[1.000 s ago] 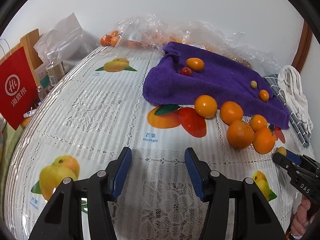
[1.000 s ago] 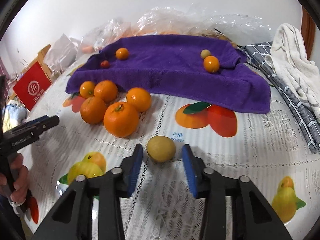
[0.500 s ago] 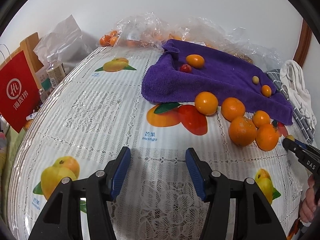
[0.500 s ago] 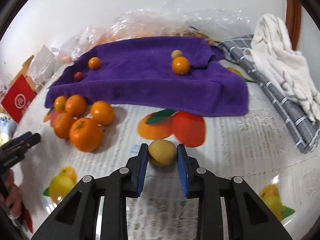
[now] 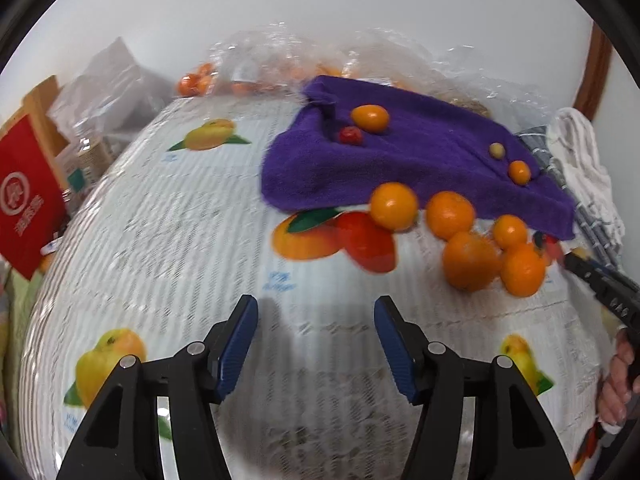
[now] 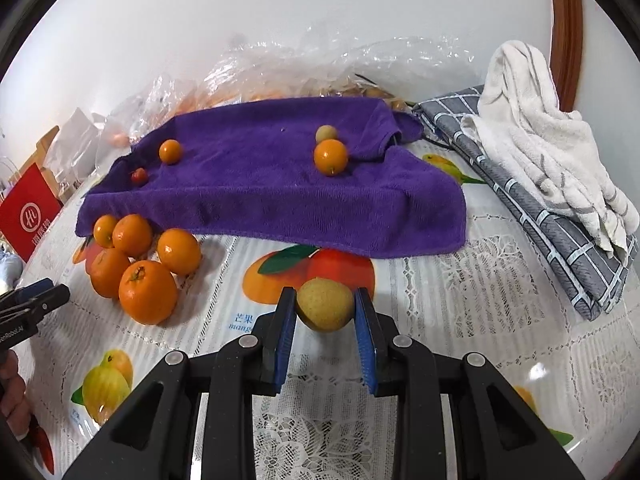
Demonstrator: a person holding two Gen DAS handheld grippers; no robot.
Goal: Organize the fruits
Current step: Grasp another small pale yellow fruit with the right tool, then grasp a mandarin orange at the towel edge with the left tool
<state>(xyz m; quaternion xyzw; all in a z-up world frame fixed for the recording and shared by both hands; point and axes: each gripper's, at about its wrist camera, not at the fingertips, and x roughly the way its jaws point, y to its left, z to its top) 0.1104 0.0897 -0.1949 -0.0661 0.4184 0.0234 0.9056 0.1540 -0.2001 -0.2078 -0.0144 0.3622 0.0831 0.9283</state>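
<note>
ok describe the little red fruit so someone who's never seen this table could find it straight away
Start at the purple terry towel spread across the back of the fruit-print tablecloth. Near its left end in the right wrist view, beside a small oval orange fruit, lies the small round red fruit. It is the only red fruit there, and smaller than every orange one.

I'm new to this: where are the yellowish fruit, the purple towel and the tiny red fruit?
yellowish fruit [image 6: 325, 309], right wrist view, its front.
purple towel [image 6: 256, 196], right wrist view, bare middle.
tiny red fruit [image 6: 139, 175], right wrist view, its centre.
</note>
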